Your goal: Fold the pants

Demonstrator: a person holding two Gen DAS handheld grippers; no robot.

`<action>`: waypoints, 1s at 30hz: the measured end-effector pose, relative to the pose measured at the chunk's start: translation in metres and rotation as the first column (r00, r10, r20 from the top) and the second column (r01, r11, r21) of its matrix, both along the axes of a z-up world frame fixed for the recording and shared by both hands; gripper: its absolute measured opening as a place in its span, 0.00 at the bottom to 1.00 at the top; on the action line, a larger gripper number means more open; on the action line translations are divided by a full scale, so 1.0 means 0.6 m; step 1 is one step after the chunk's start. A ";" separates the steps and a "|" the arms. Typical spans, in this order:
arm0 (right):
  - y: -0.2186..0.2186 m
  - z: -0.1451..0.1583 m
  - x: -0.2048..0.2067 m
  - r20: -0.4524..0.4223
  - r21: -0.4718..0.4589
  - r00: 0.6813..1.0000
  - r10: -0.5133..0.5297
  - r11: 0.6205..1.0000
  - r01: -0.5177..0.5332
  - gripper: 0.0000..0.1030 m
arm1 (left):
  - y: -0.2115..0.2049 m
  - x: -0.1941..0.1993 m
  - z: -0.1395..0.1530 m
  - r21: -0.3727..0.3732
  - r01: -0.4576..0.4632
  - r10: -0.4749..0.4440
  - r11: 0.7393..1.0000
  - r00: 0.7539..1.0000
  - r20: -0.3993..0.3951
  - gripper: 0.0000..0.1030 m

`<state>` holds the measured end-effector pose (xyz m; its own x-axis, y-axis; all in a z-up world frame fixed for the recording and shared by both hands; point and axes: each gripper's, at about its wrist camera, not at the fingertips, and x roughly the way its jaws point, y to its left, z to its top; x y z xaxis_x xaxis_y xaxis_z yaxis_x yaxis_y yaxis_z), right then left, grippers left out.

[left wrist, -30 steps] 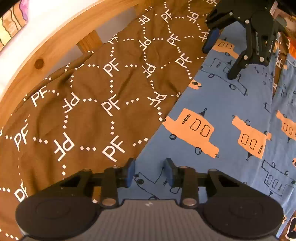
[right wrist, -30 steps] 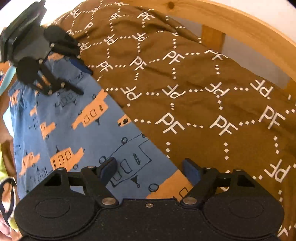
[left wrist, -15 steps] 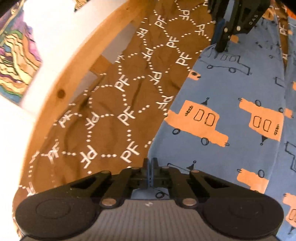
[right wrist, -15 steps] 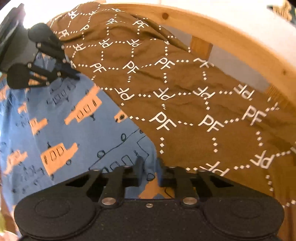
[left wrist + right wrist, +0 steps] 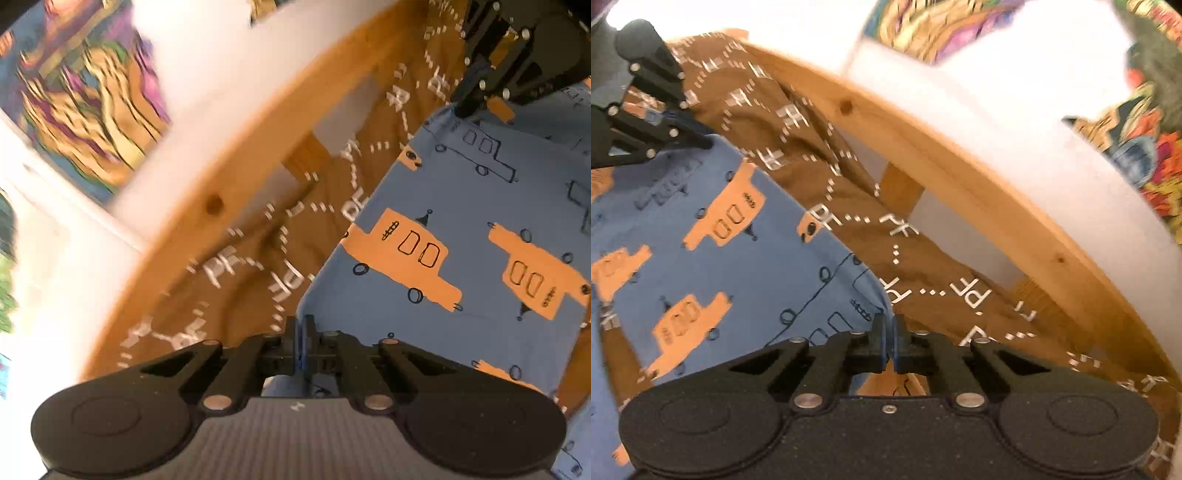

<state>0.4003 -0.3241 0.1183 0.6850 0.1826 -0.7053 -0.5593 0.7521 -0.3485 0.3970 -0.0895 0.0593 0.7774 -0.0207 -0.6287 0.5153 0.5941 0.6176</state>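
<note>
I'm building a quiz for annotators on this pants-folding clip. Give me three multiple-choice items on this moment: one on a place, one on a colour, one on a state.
1. Where does the left gripper grip the blue pants?
A. at a corner of the edge
B. mid-panel
C. nowhere

2. What colour are the filled vehicle prints?
A. green
B. orange
C. white

3. How is the right gripper?
A. wide open
B. out of view
C. shut on the pants

Key:
1 A, the blue fabric's corner runs into its closed fingers beside the brown PF-print bedspread.
2 B, orange vehicles stand out on the blue cloth.
3 C, its fingers meet on the fabric edge in the right wrist view.
</note>
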 end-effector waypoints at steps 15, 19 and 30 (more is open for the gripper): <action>-0.020 -0.005 0.037 -0.017 0.185 1.000 -0.027 0.982 0.029 0.93 | 0.175 -0.037 0.102 -0.150 -0.046 0.031 0.988 0.994 -0.101 0.87; 0.020 -0.007 0.046 -0.044 0.218 0.997 0.060 0.975 -0.049 0.94 | 0.216 -0.033 0.115 -0.184 -0.058 0.024 0.981 0.984 -0.179 0.85; 0.109 -0.038 0.094 -0.197 0.181 0.955 0.222 0.965 -0.188 0.79 | 0.253 -0.022 0.086 -0.166 -0.174 0.101 0.971 0.922 -0.375 0.38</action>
